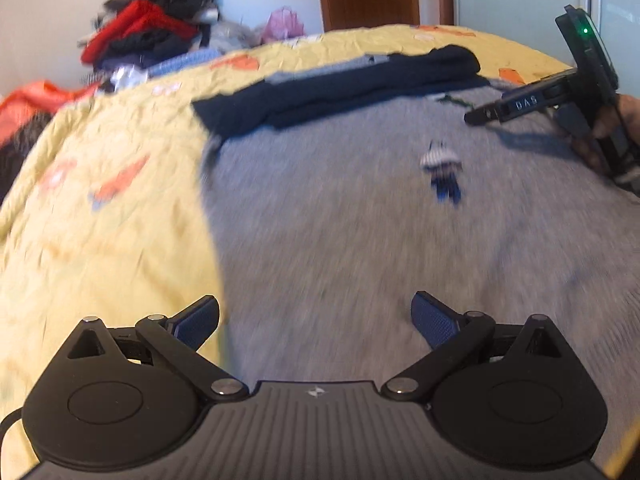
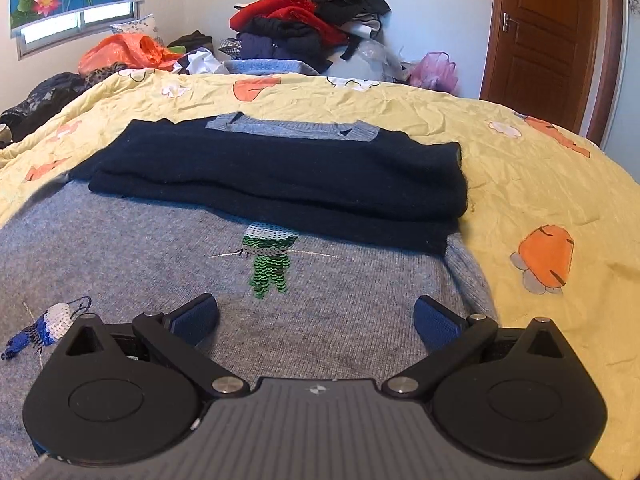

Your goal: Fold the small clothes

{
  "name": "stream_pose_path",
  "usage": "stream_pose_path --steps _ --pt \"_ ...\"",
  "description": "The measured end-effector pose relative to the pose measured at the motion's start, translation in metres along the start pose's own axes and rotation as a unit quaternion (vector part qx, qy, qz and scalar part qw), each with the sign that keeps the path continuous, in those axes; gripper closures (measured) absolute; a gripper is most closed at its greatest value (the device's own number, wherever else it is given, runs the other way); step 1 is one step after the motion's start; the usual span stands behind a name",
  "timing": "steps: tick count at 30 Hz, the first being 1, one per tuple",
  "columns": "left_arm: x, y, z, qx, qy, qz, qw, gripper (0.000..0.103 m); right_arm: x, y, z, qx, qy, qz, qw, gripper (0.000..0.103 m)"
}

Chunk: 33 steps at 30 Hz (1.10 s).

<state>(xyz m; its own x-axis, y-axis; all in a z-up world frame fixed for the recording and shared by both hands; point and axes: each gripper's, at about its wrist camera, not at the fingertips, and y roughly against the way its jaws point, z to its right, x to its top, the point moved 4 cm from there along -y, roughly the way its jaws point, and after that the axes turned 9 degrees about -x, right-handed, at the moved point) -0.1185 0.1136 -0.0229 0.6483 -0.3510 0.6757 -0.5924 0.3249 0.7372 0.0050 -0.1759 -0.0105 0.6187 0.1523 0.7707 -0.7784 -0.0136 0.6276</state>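
While both tongs hang above the bed, the grey sweater (image 2: pixel 340 320) lies flat on the yellow quilt (image 2: pixel 540 184), with its front up. It is a fine knit with a soft, slightly fuzzy surface. Its navy sleeves (image 2: pixel 280 184) are folded across the chest in two thick flat bands, one on the other, just below the lighter grey collar (image 2: pixel 292 128). On the front there is a small green figure (image 2: pixel 268 260) made of shiny sequins, and nearer the hem a blue and white sequin figure (image 2: pixel 44 328).

The left tongs (image 1: pixel 316 320) are wide open and hold nothing; the blue pads (image 1: pixel 196 324) have a fine woven texture. They hang over the lower part of the sweater, near its left edge, where the knit meets the quilt. This view is blurred. The right tongs (image 2: pixel 316 322) are also wide open and empty, over the lower right part of the sweater, close to its side edge. In the left view the right tongs (image 1: pixel 480 116) appear from the side, above the sweater; from there I cannot tell if they touch it.

The quilt is wrinkled cotton with orange and white printed shapes. Behind the bed a loose pile of clothes (image 2: pixel 308 20) in red, black and dark blue leans on the wall, with an orange plastic bag (image 2: pixel 124 54) to its left and a pink bag (image 2: pixel 434 68) to its right. A brown wooden door (image 2: pixel 548 36) stands at the far right.
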Motion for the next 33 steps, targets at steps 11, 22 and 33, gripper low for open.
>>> stream_pose_path --steps 11,22,33 --pt "-0.03 0.034 0.013 0.03 0.035 0.011 0.9989 0.0 -0.001 0.001 0.001 -0.003 -0.001 0.001 1.0 0.0" --pt "-0.048 0.136 -0.018 0.137 -0.018 0.047 0.9892 0.0 -0.039 0.084 0.022 0.017 0.018 0.004 1.0 0.0" --pt "-0.061 0.2 -0.109 0.068 0.257 0.093 0.9595 0.0 -0.117 0.178 0.111 -0.004 -0.103 -0.07 0.992 0.0"
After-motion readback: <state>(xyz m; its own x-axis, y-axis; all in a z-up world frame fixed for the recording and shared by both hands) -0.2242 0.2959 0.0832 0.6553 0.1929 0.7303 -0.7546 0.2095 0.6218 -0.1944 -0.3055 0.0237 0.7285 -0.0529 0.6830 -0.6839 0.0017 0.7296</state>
